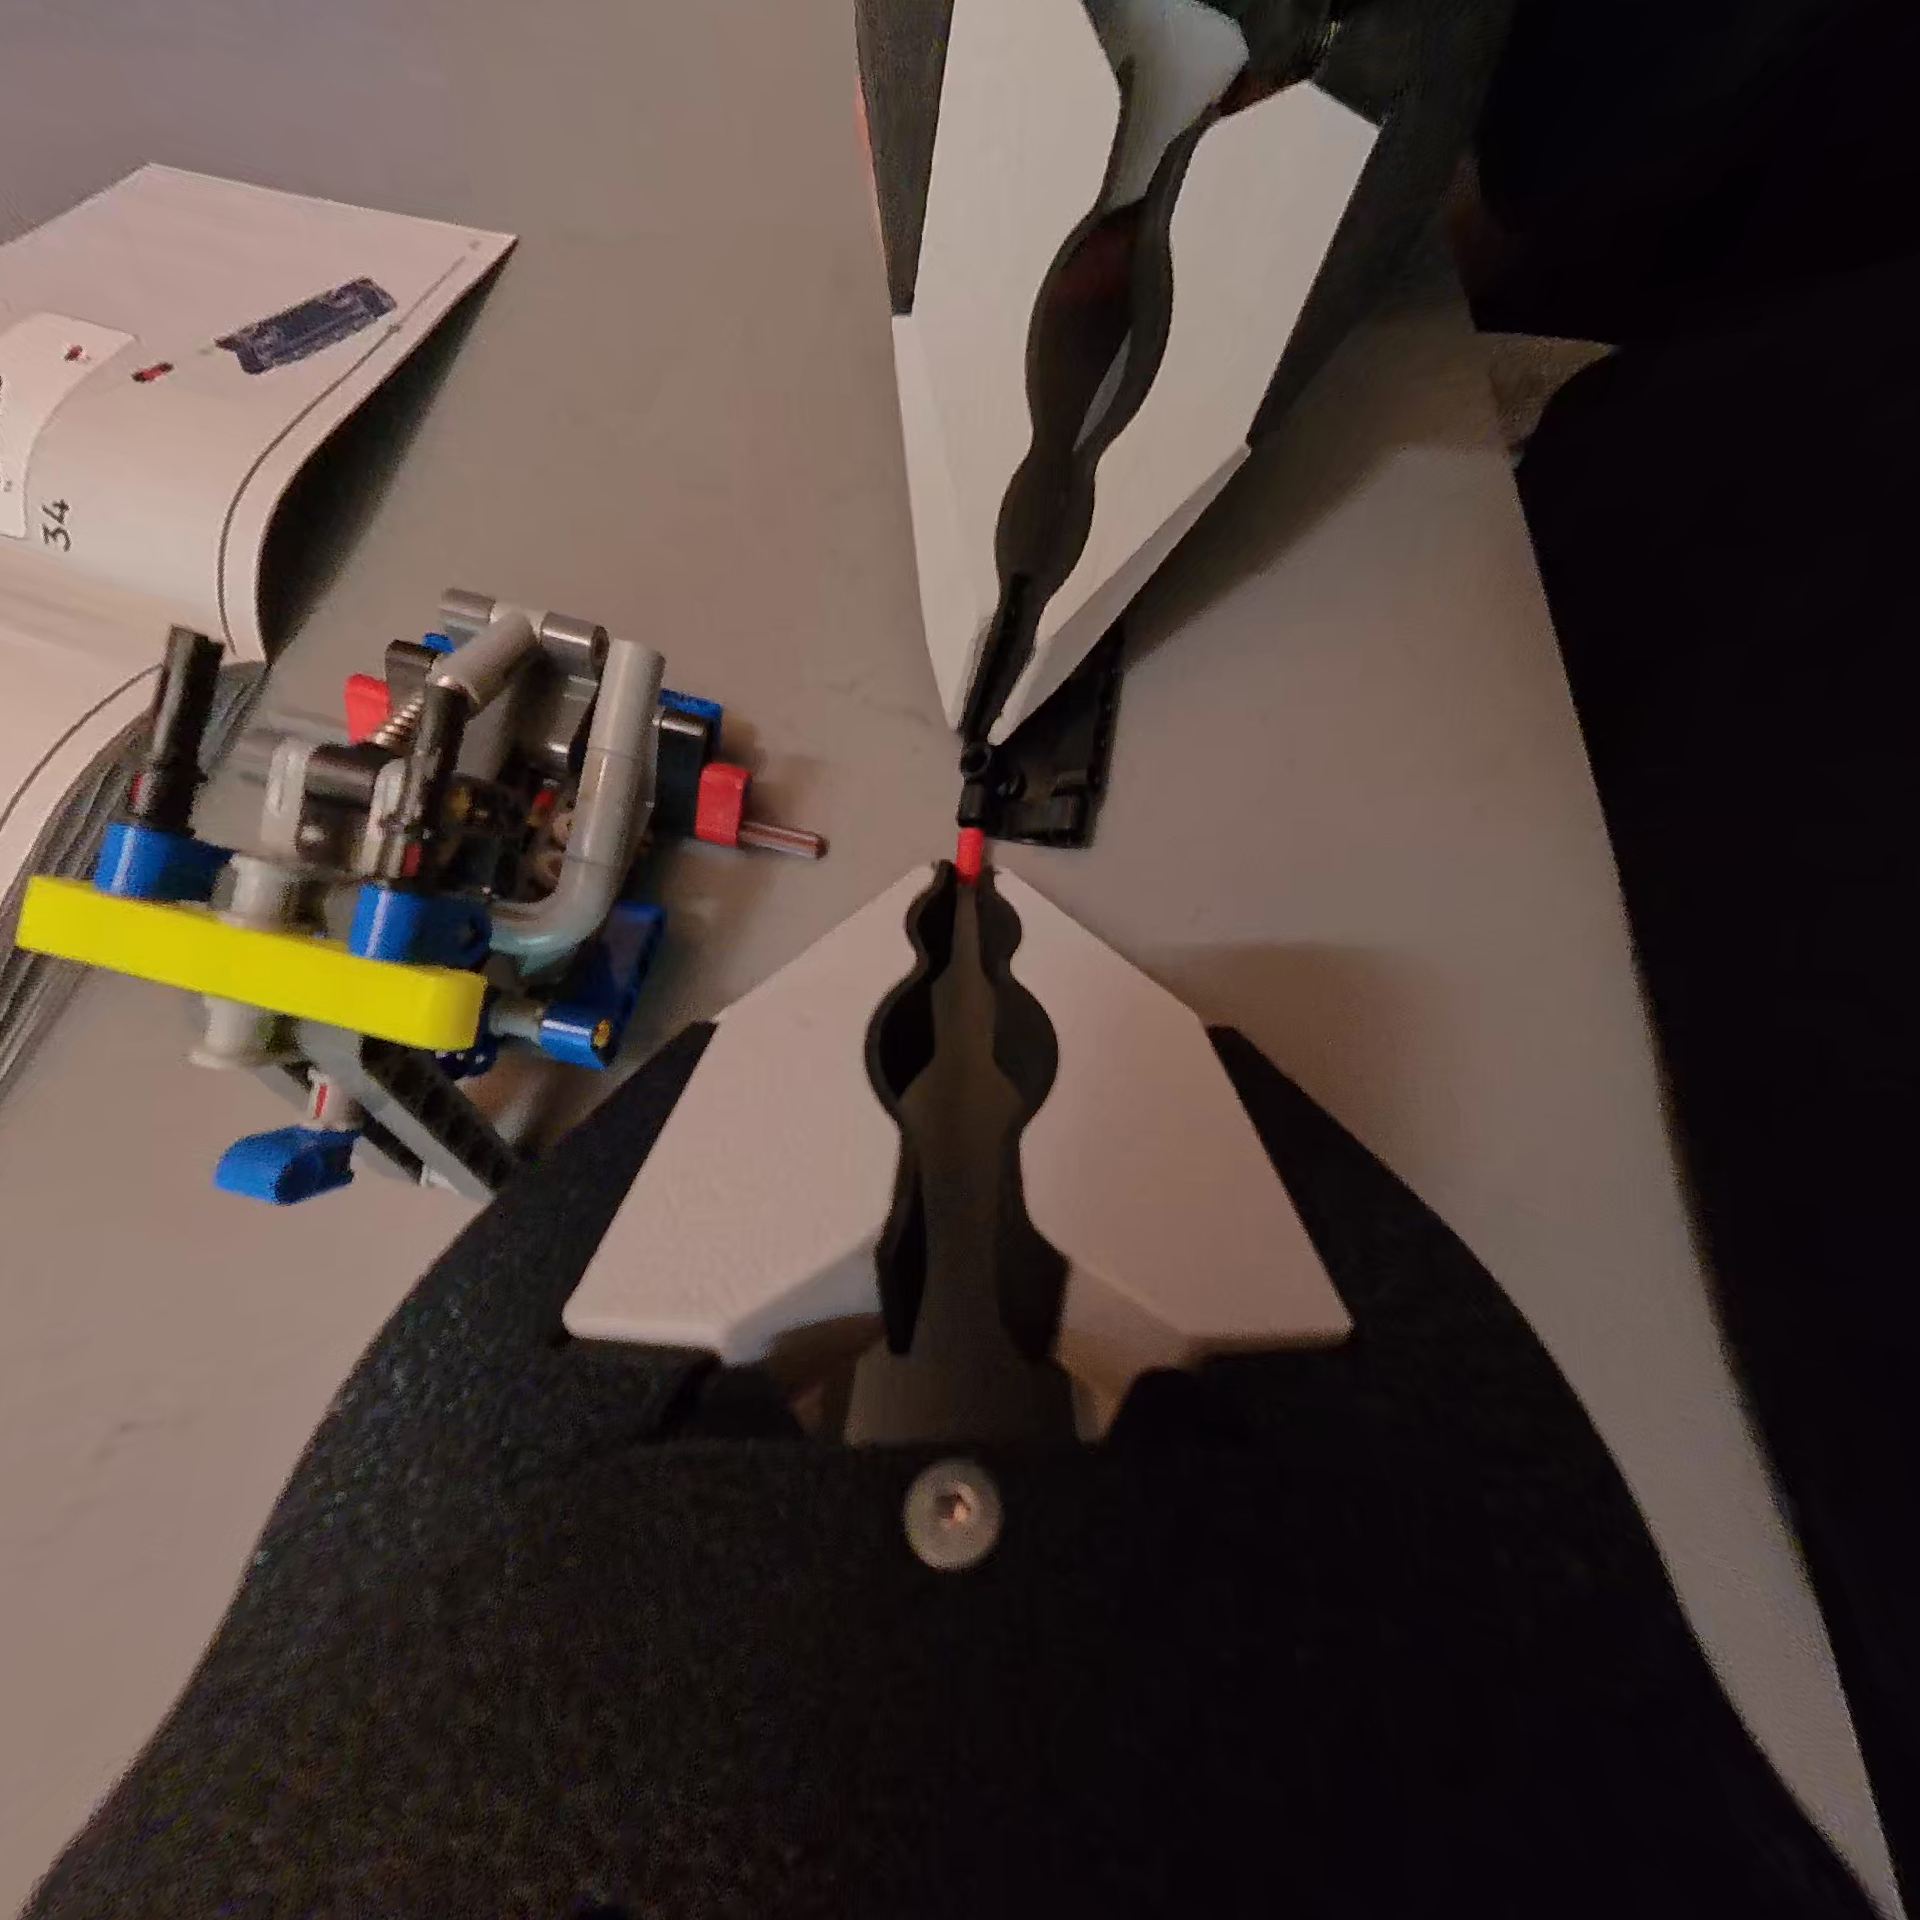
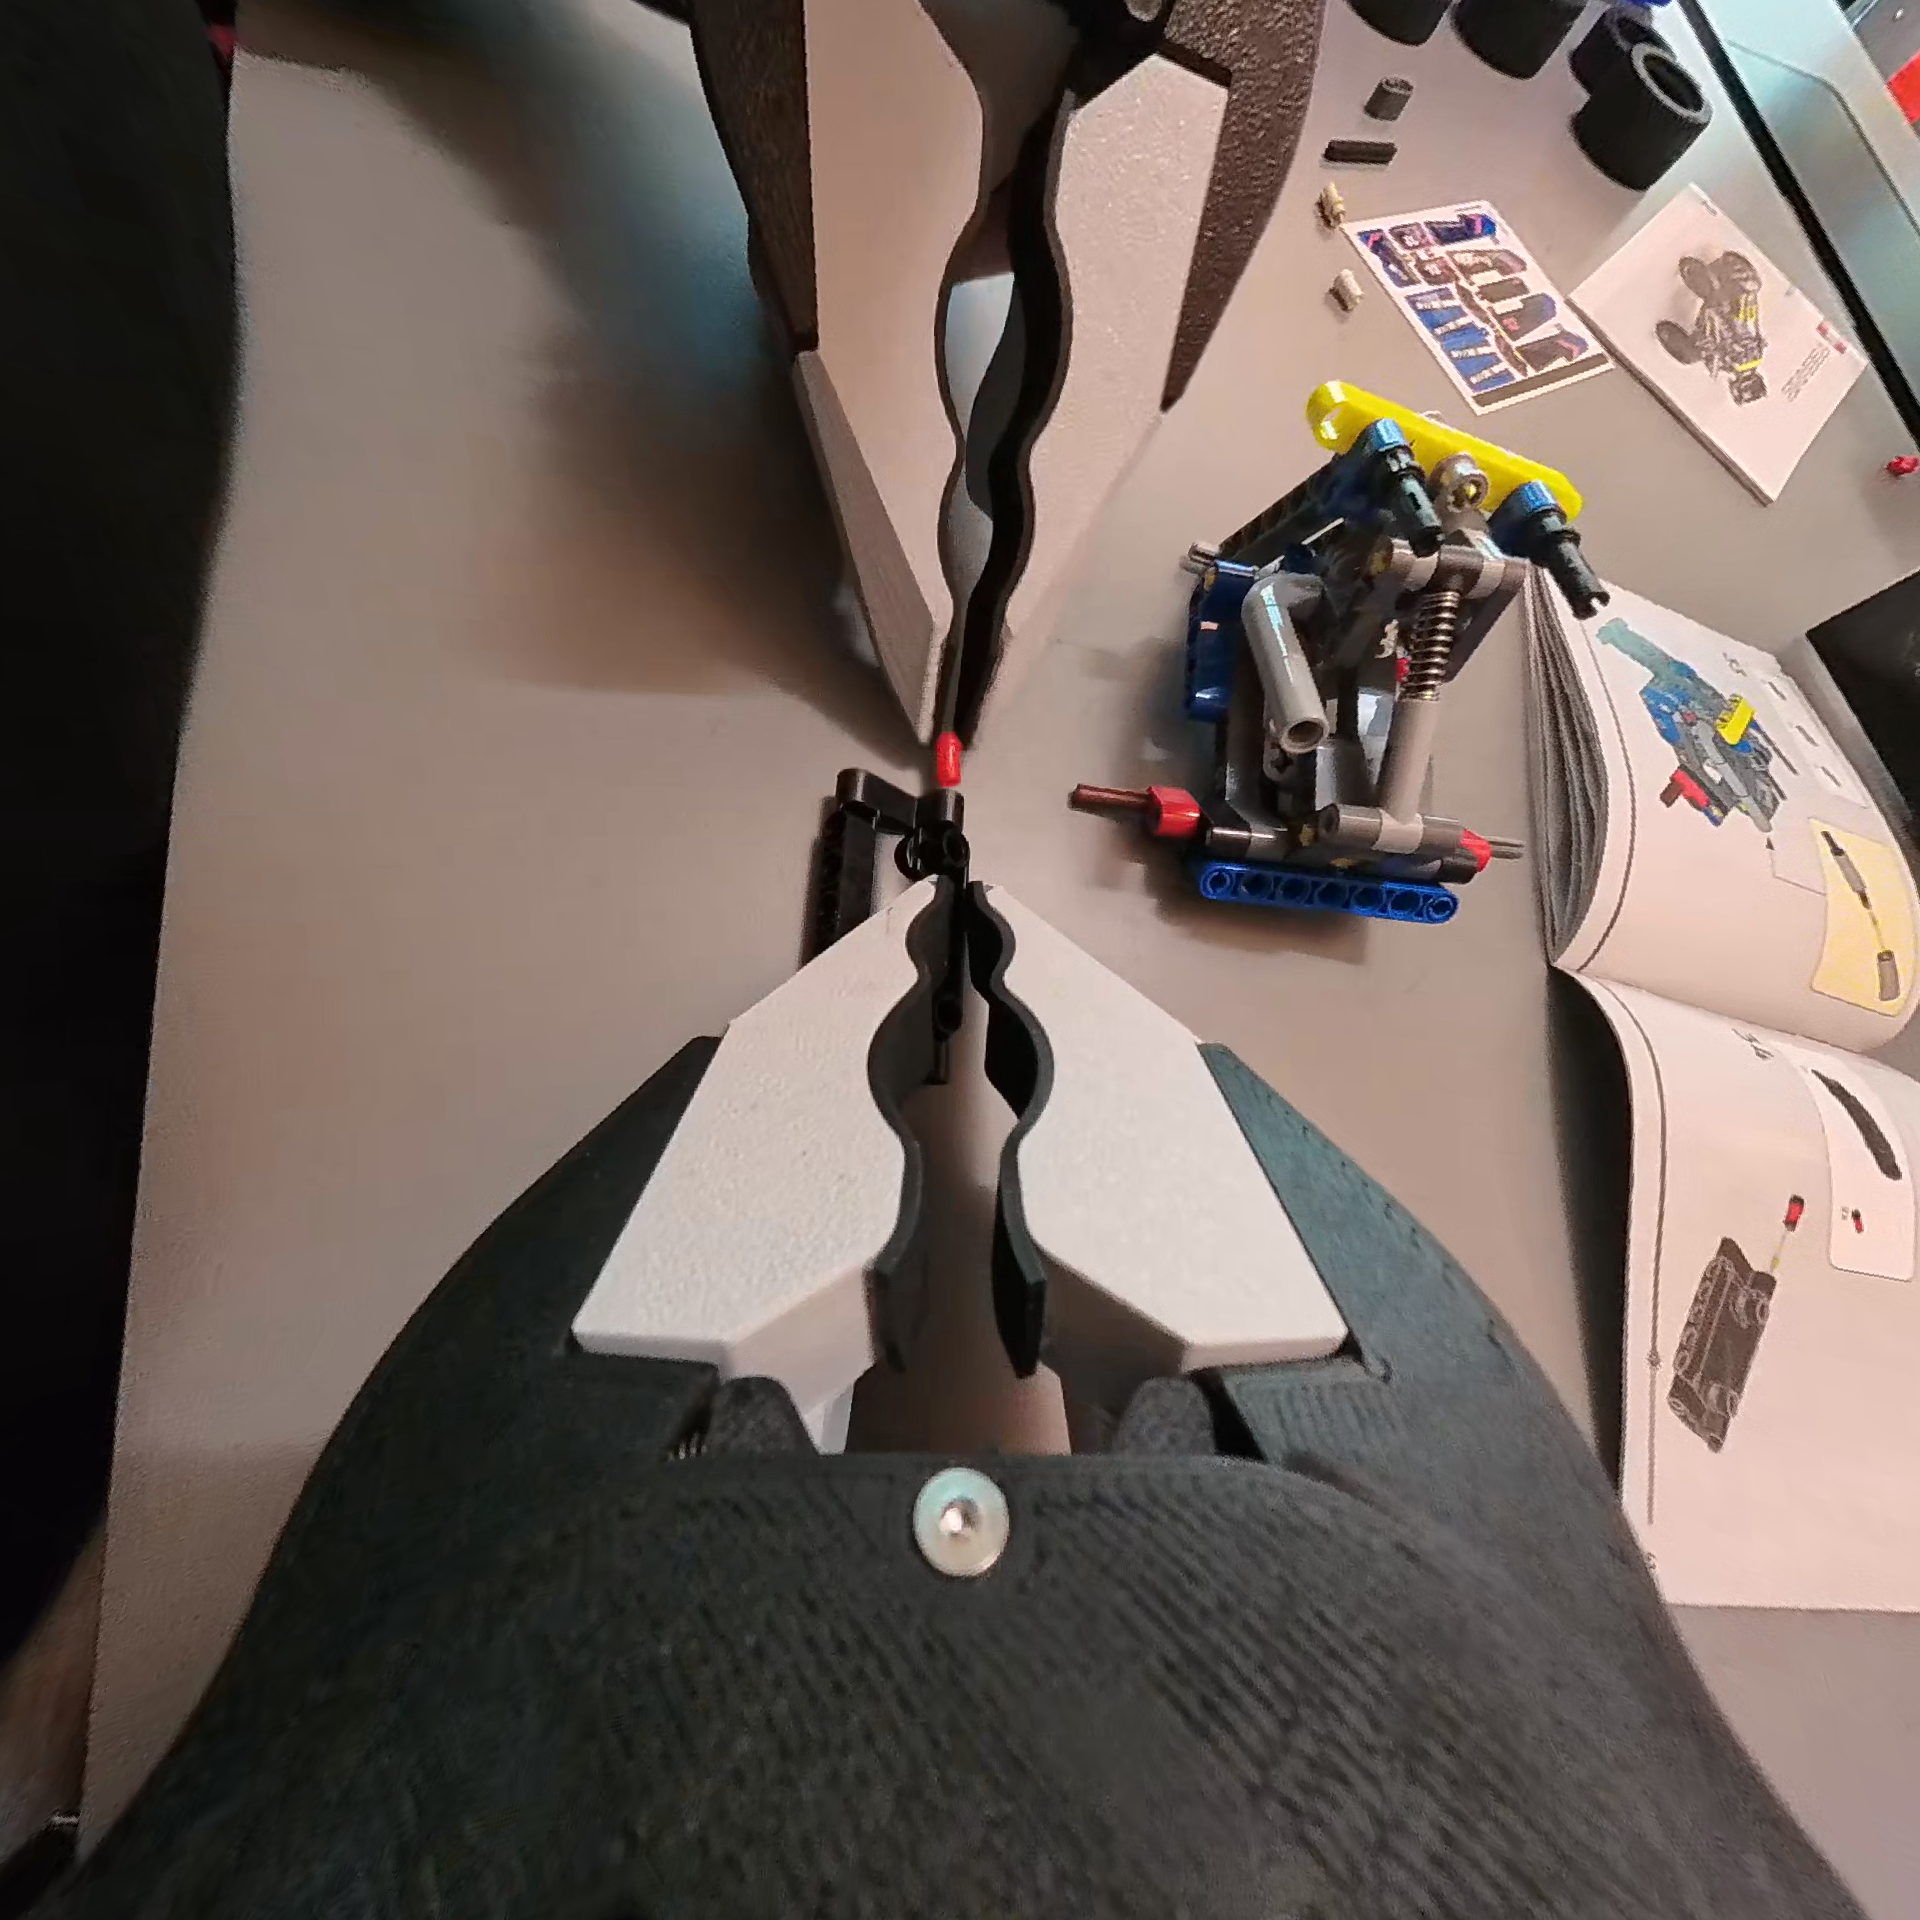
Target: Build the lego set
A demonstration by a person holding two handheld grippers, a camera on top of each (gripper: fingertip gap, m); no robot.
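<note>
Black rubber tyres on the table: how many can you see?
4 at least. All black tyres sit in the far right corner in the right wrist view: one, one, one and the nearest. The top edge crops them, so more may be hidden.

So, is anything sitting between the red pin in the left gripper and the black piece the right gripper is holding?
Nothing visible. The red pin in the left gripper points at the end of the black piece clamped in the right gripper, with only bare table beneath the gap. The partly built model lies off to the side.
</note>
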